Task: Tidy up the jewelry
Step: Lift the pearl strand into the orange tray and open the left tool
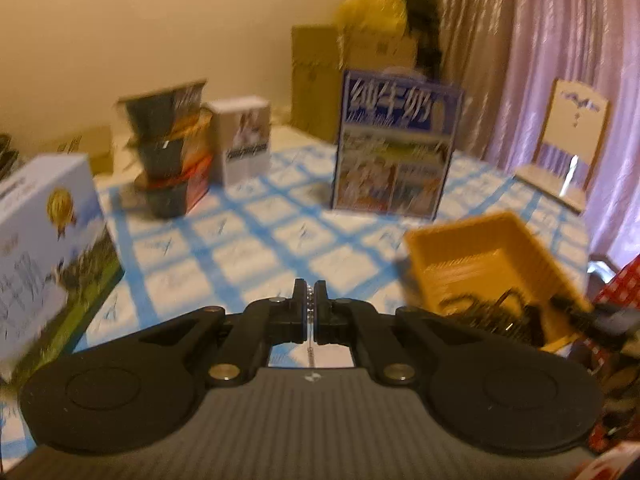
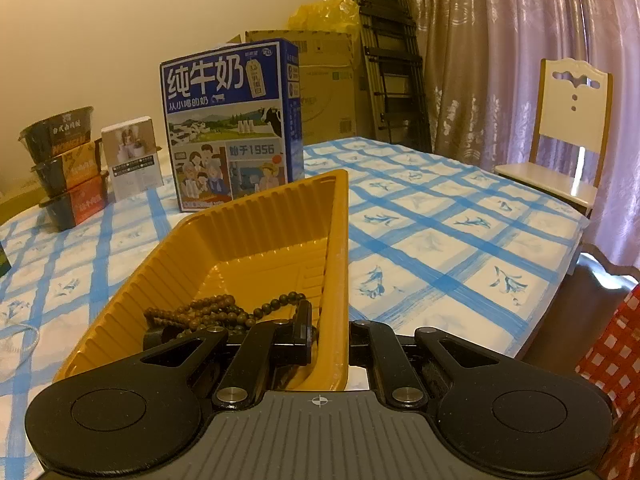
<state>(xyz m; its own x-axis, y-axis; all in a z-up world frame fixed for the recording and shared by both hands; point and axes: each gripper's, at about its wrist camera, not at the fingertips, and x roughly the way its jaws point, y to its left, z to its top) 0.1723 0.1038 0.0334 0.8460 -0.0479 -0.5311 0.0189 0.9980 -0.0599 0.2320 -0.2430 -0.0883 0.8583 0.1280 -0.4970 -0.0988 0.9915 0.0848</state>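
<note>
Left wrist view: blurry frame. My left gripper [image 1: 309, 294] is clenched on a thin silver bead chain [image 1: 309, 312]; beads show in the slit between the pads and a short tail hangs below them. How long the chain is I can't tell. Ahead and to the right sits the yellow tray [image 1: 492, 264] on the blue-checked tablecloth [image 1: 240, 248], with dark beads at its near end. Milk carton [image 1: 396, 148] stands behind it, well apart.

Right wrist view: sharp. My right gripper [image 2: 328, 340] is pinched on the near right wall of the yellow tray [image 2: 256, 240], one finger inside, one outside, so the tray is pinned. Inside, at the near end, lies a brown bead string [image 2: 224, 312], heaped against my inner finger. The far half of the tray is bare. A pale cord loop [image 2: 20, 340] lies on the tablecloth [image 2: 440, 240] at the far left edge, outside the tray.

Step, as I judge it: carry the chain over and drop it in the tray. To do it well: hold the right clamp steady, bring the left over the bare far half, not over the brown beads, to avoid tangling. Lower until the hanging tail touches the tray floor, then release. Risk: the thin chain slipping from the pads mid-carry.
</note>
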